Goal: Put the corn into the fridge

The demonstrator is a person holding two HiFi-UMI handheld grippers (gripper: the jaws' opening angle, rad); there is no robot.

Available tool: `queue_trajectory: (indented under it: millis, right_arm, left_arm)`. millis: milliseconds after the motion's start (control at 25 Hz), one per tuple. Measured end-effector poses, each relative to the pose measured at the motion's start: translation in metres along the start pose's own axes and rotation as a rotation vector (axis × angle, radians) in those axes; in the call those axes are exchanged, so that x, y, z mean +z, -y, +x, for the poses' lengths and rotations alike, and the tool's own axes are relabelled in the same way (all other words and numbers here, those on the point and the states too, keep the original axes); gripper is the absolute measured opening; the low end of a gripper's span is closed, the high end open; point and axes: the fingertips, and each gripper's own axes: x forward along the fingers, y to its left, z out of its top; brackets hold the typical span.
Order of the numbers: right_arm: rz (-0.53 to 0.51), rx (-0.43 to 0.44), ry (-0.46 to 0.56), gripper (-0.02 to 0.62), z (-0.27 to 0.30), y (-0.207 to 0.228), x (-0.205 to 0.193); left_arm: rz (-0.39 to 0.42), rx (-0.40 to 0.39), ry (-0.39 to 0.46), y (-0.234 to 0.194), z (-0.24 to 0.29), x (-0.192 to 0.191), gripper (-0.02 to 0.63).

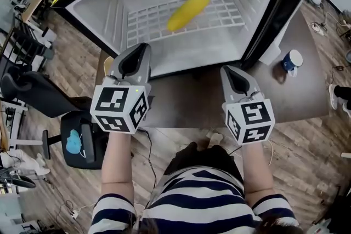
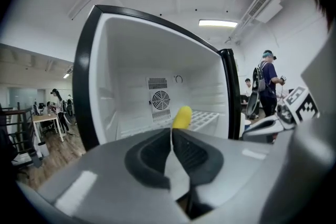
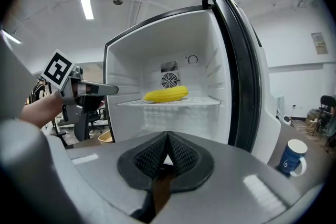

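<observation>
The yellow corn cob (image 1: 188, 10) lies flat on the white wire shelf (image 1: 148, 22) inside the black-framed white fridge (image 1: 104, 13), roughly mid-shelf, touching nothing else. Its long axis runs diagonally in the head view, near end toward the front left and far end toward the back right by the fan grille. I can't tell which end is the tip. The left gripper (image 1: 134, 58) and right gripper (image 1: 235, 78) both hang outside the front, jaws pressed together with nothing between them. My worry is that it's a round cob on bare wire, so a knock to the shelf or a hard door swing could roll it. The blue ceramic mug (image 1: 292, 60) also sits near the door side.
</observation>
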Motion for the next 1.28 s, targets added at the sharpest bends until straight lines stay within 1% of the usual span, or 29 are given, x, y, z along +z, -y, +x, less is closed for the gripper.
queue_trajectory:
  millis: [240,360,520,680,840,960,1120,1280]
  right_arm:
    - [-0.002,-0.023,-0.002,-0.009,-0.005,-0.005,0.000]
    - [-0.006,-0.034,-0.009,-0.009,-0.009,-0.006,-0.003]
    - [-0.007,-0.047,-0.010,-0.009,-0.015,-0.008,-0.004]
    - [-0.004,-0.058,-0.015,-0.009,-0.021,-0.011,-0.007]
    - [0.003,-0.069,-0.022,-0.009,-0.022,-0.011,-0.011]
    - [0.005,-0.068,-0.027,-0.009,-0.022,-0.012,-0.015]
    - [-0.003,-0.066,-0.032,-0.009,-0.024,-0.016,-0.017]
    - [-0.004,-0.065,-0.027,-0.009,-0.024,-0.018,-0.013]
  left_arm:
    - [-0.084,0.000,-0.007,-0.002,-0.019,-0.022,0.000]
    - [-0.112,-0.001,-0.011,0.001,-0.026,-0.033,0.000]
    - [-0.123,0.002,-0.028,0.005,-0.035,-0.048,0.000]
    - [-0.147,0.026,-0.047,0.005,-0.047,-0.063,0.000]
    - [-0.160,0.062,-0.085,0.004,-0.054,-0.081,0.000]
    - [-0.179,0.064,-0.103,0.006,-0.058,-0.092,0.000]
    - [-0.204,0.068,-0.116,0.009,-0.064,-0.100,0.000]
    - [-0.209,0.069,-0.119,0.009,-0.066,-0.101,0.000]
